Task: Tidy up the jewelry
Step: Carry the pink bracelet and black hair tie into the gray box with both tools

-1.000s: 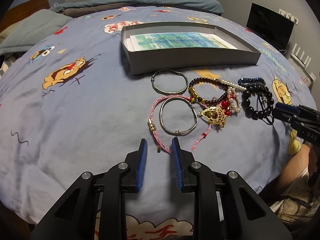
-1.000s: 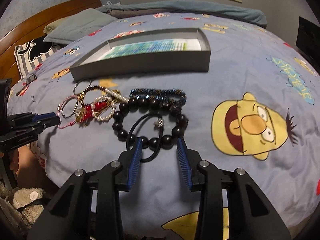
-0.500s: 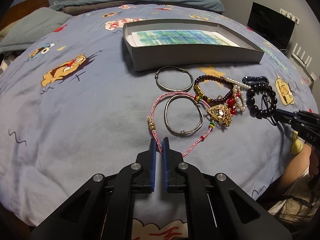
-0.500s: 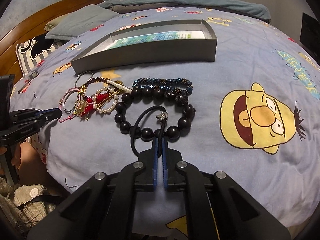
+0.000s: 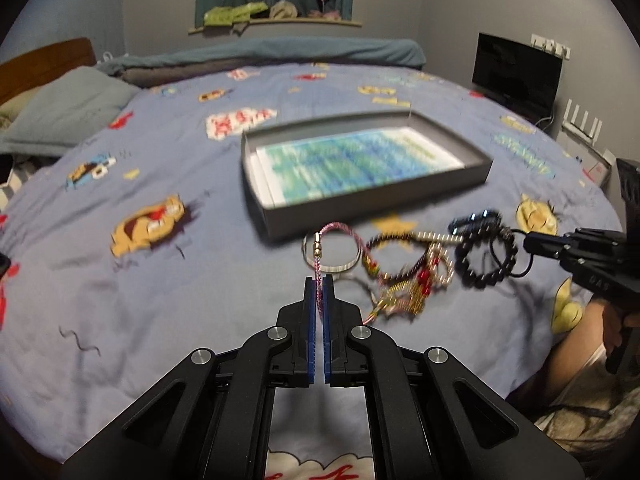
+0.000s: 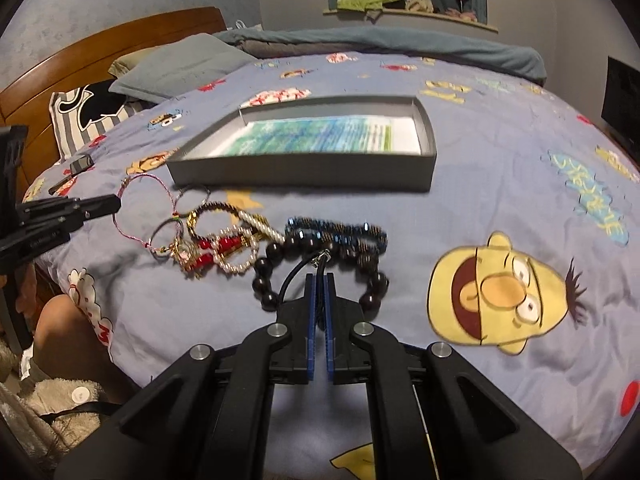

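Observation:
My left gripper (image 5: 319, 280) is shut on a pink woven cord bracelet (image 5: 342, 229) and holds it lifted off the bed; it shows in the right wrist view (image 6: 138, 200) hanging from the left gripper (image 6: 116, 203). My right gripper (image 6: 320, 278) is shut on a thin black cord loop (image 6: 294, 276) lying within a black bead bracelet (image 6: 276, 252); the right gripper also shows in the left wrist view (image 5: 528, 242). A grey open box (image 5: 476, 168) with a blue-green printed sheet sits behind the jewelry, also in the right wrist view (image 6: 304, 172).
Silver bangles (image 5: 340, 268), a dark red bead bracelet (image 6: 218, 208), a pearl strand (image 6: 264, 228), a gold and red piece (image 6: 208, 254) and a blue bead bracelet (image 6: 340, 230) lie tangled on the cartoon-print bedspread (image 5: 120, 288). Pillows (image 6: 176, 64) lie at the headboard.
Both grippers closed, the left on the pink cord bracelet and the right on the black cord loop. Both have since lifted, the pink bracelet rising off the bed.

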Tool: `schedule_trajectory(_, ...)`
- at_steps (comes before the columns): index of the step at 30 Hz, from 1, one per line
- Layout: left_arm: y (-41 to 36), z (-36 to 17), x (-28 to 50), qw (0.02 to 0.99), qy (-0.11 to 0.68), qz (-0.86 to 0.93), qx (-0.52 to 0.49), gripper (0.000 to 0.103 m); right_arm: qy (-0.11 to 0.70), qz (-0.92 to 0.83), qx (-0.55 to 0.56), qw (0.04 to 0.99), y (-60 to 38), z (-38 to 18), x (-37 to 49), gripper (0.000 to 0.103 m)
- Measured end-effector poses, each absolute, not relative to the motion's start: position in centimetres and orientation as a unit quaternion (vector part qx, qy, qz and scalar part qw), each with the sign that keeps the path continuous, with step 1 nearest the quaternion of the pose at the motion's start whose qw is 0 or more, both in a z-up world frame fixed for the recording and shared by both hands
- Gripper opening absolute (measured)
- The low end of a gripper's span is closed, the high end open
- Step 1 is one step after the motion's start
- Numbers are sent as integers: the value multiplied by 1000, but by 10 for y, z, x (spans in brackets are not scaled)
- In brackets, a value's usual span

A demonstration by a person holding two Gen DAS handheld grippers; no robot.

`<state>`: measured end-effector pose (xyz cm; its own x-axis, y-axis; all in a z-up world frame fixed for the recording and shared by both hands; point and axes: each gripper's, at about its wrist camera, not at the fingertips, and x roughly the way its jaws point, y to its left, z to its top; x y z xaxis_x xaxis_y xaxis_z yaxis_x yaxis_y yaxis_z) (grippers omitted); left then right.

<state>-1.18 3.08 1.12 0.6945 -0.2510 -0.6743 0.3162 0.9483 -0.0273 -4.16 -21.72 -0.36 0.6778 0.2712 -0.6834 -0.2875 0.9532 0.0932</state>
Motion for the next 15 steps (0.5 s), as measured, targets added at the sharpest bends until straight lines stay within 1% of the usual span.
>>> schedule_trajectory(7, 31, 37, -14, 931, 326, -157, 51, 4, 339, 155, -15, 928, -218, 21, -34, 4)
schedule_trajectory(15, 31, 56, -2, 936, 307, -162, 54, 4, 317, 149, -28, 936, -217, 40, -13, 4)
